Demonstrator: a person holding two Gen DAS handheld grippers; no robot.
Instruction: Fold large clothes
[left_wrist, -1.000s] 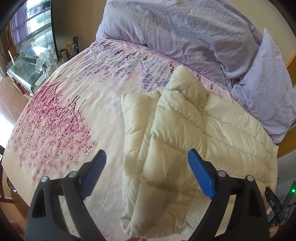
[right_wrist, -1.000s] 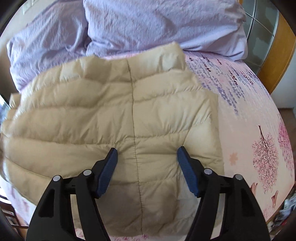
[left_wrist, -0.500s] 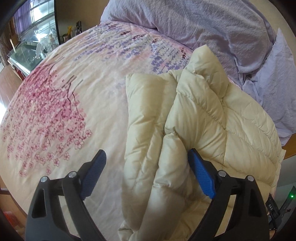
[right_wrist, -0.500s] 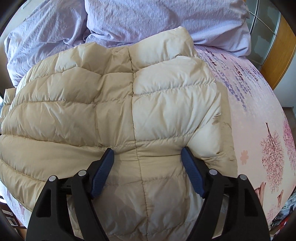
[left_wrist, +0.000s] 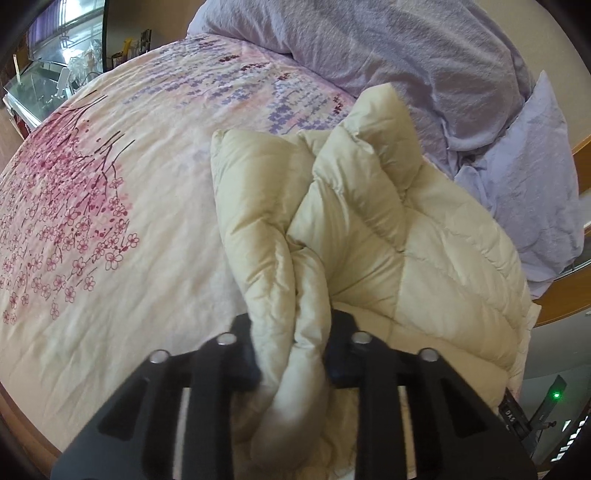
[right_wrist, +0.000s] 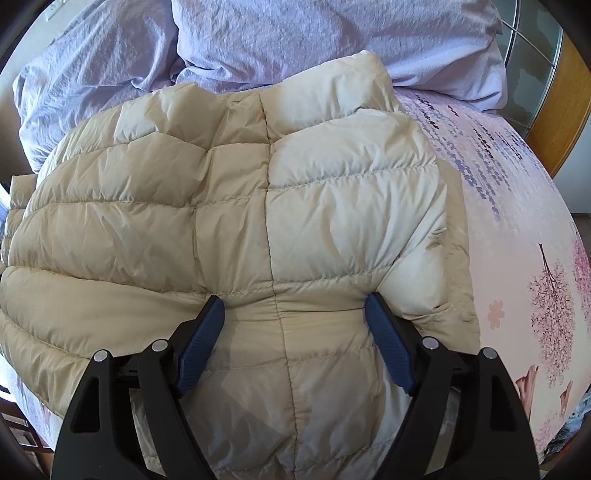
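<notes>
Only the left view showed the left gripper (left_wrist: 291, 354), just closed, pinching the cream jacket's (left_wrist: 369, 229) bunched edge; the right gripper (right_wrist: 293, 321) stood wide, pads hidden.

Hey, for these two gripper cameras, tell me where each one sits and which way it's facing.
Left wrist: on the left gripper, looking down along its fingers over the flowered bedspread to the pillows; fingers just closed on a fold of the cream jacket.
Right wrist: on the right gripper, looking down at the jacket; fingers open astride it.
Shared: jacket, bedspread, lilac pillows.
</notes>
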